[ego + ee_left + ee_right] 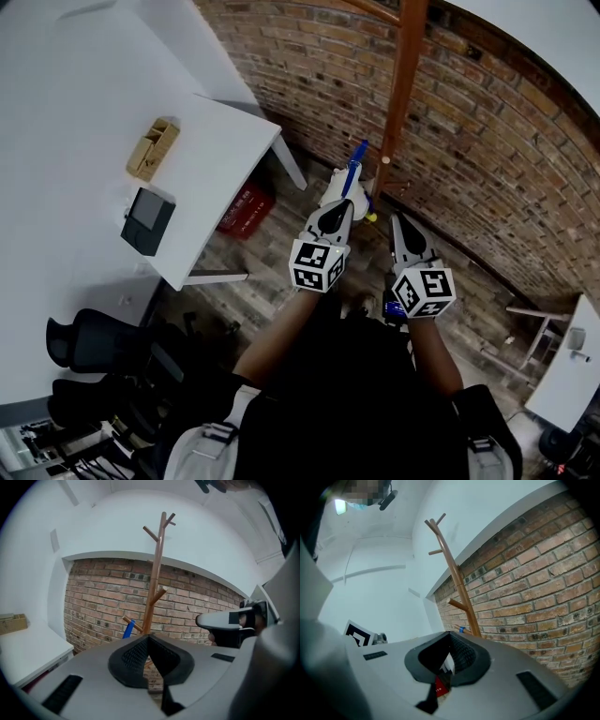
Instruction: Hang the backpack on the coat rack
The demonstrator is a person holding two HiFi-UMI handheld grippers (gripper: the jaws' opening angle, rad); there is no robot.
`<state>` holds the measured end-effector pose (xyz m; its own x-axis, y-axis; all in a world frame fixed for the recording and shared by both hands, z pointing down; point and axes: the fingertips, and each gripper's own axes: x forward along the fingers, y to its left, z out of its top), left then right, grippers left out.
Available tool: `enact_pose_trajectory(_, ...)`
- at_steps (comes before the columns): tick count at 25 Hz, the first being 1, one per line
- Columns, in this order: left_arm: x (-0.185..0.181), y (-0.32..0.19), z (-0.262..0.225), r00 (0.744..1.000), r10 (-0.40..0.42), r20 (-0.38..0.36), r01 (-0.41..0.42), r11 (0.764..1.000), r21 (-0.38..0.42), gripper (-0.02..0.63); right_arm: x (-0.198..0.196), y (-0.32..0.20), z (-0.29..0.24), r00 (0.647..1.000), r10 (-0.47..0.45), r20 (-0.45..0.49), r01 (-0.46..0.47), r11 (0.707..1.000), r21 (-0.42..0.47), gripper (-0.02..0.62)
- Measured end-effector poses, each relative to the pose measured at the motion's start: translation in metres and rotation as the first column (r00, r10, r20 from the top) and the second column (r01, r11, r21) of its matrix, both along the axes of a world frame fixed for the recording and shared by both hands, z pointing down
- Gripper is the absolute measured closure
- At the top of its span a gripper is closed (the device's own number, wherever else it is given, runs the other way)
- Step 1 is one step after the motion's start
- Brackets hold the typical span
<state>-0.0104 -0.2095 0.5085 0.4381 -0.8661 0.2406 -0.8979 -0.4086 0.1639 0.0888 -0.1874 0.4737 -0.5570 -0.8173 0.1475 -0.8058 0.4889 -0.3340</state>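
The left hand-held gripper [149,641] is shut, its pads meeting with nothing between them. The right hand-held gripper [451,638] is likewise drawn together at the tips. A white and red scrap is seen through the slot under its pads, apparently lying beyond them rather than held.

Just past the left hand-held gripper, the backpack [333,186] is taken to be the pale shape hanging by a blue strap [353,173] from a low peg [132,623] of the coat rack [403,94], close beside the pole. It is judged soft and light, so it can be expected to sag and swing if nudged. The strap is the place to take hold, since the body offers nothing firm.

Most of the backpack is hidden behind the left hand-held gripper. Its shape, and how far the strap is seated along the peg, cannot be made out. The coat rack's foot is not clearly seen against the floor below the brick wall [487,141].
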Motion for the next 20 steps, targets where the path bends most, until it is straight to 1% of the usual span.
enact_pose_trajectory(6, 0.001, 0.023, -0.003, 0.999, -0.022, 0.025, 0.022, 1.000, 0.002, 0.598, 0.003, 0.005, 0.004, 0.999, -0.031, 0.016, 0.031, 0.999, -0.008, 0.583)
enact_pose_trajectory(11, -0.004, 0.040, -0.024, 0.999, -0.016, 0.028, 0.014, 0.998, 0.054, 0.598, -0.009, 0.010, -0.007, 0.999, -0.043, 0.008, 0.043, 0.999, 0.018, 0.583)
enact_pose_trajectory(15, -0.009, 0.057, -0.035, 1.000, -0.001, 0.021, 0.000, 0.996, 0.084, 0.598, -0.017, 0.027, -0.014, 1.000, -0.030, -0.009, 0.030, 0.999, 0.034, 0.583)
enact_pose_trajectory(20, -0.022, 0.078, -0.049, 0.999, 0.032, 0.025, -0.035, 0.992, 0.118, 0.598, -0.032, 0.048, -0.024, 1.000, 0.010, -0.014, -0.009, 0.999, 0.044, 0.583)
